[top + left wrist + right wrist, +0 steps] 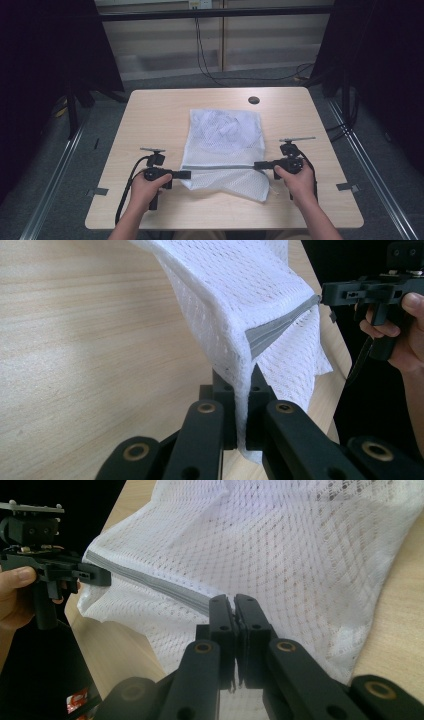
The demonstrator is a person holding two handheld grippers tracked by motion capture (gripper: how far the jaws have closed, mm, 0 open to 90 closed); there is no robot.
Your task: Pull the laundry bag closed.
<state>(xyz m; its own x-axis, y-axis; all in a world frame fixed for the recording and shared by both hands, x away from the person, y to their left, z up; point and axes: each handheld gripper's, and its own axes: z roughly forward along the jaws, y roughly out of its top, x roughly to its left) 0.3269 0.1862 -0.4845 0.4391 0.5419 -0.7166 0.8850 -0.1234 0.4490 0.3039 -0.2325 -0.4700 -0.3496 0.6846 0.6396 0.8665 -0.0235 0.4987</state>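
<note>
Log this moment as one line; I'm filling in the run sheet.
left tool: shut on mesh bag | right tool: shut on mesh bag | grey zipper band: stretched between them | bag: partly on table

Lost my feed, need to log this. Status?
Left gripper shut on mesh bag. Right gripper shut on it too. Grey zipper band taut between them. Nothing in the way.

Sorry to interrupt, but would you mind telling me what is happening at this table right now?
A person is working a white mesh bag on a wooden table with a handheld tool in each hand. The left tool is shut on the bag's left edge, and the right tool is shut on its right edge, both at the ends of the grey zipper band. The band is stretched between them, and the bag's far part lies flat on the table.
</note>
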